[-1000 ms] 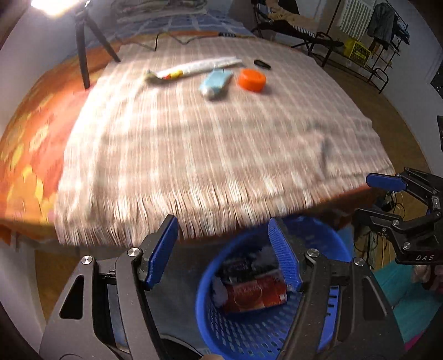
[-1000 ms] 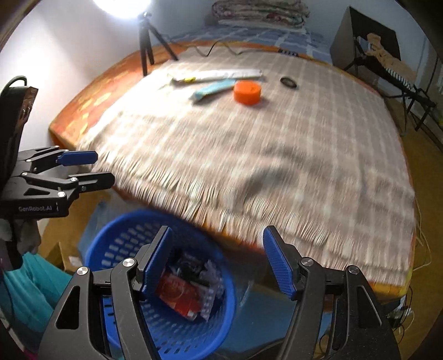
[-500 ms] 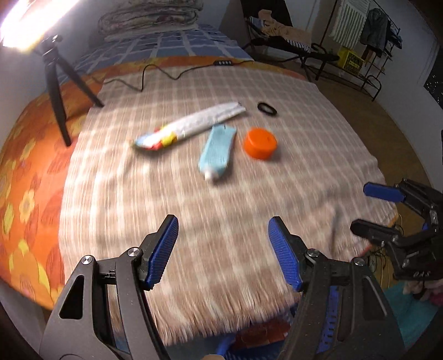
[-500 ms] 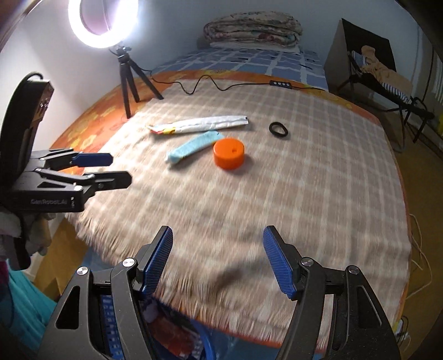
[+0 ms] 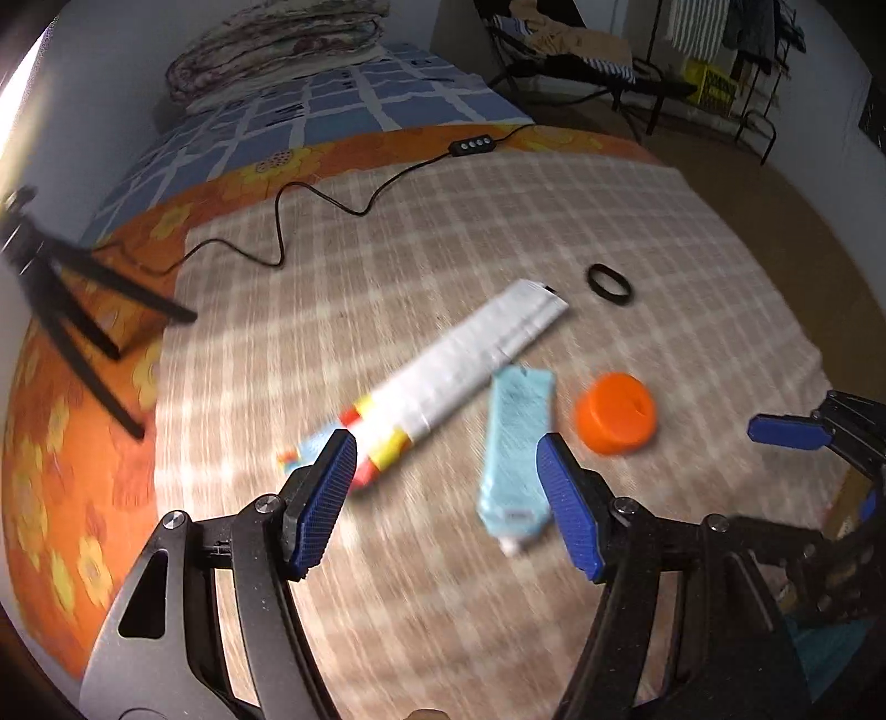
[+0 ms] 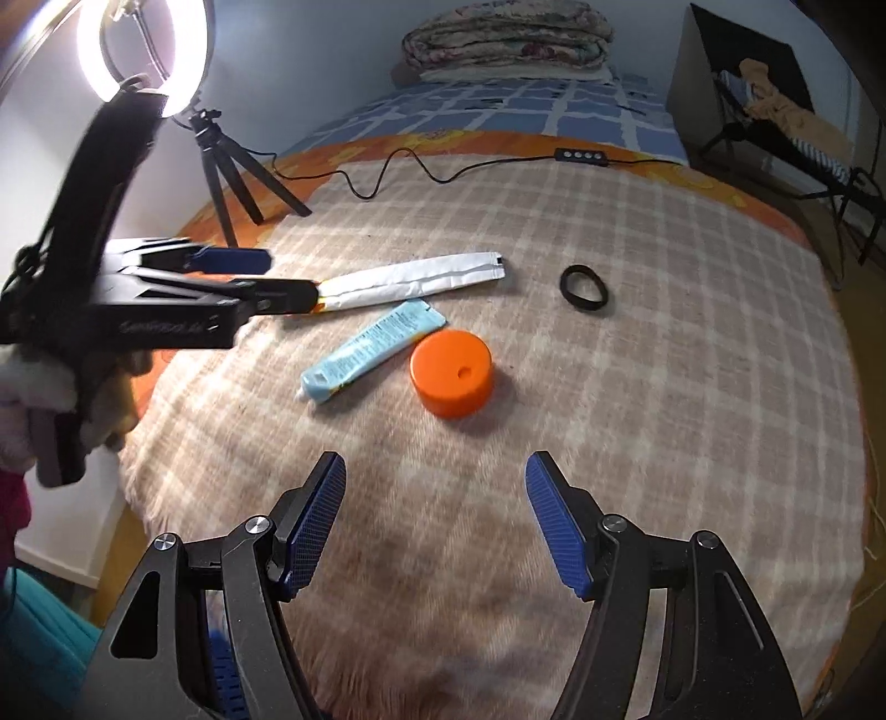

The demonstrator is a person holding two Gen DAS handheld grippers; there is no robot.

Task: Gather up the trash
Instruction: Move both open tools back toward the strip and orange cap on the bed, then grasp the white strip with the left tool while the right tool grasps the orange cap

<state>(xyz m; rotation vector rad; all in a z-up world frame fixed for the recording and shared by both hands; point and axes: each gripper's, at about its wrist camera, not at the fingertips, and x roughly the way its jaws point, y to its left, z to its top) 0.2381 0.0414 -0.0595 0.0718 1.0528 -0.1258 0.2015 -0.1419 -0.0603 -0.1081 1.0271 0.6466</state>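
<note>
Left gripper (image 5: 446, 498), jaws apart, hovers above white wrapper (image 5: 465, 365) and blue tube (image 5: 515, 443).

A home bedroom. Bed spread with a checked blanket (image 6: 637, 387) over an orange floral sheet (image 5: 61, 498), folded quilts (image 6: 506, 41) stacked at the head. Clothes rack (image 5: 736, 33) beside the far wall.

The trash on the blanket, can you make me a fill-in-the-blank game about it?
1. The round cap next to the light blue tube is colored ____.
2. The small ring lying apart from the long white wrapper is colored ____.
3. The left gripper and right gripper each have their jaws ____.

Missing words: orange; black; open
</note>
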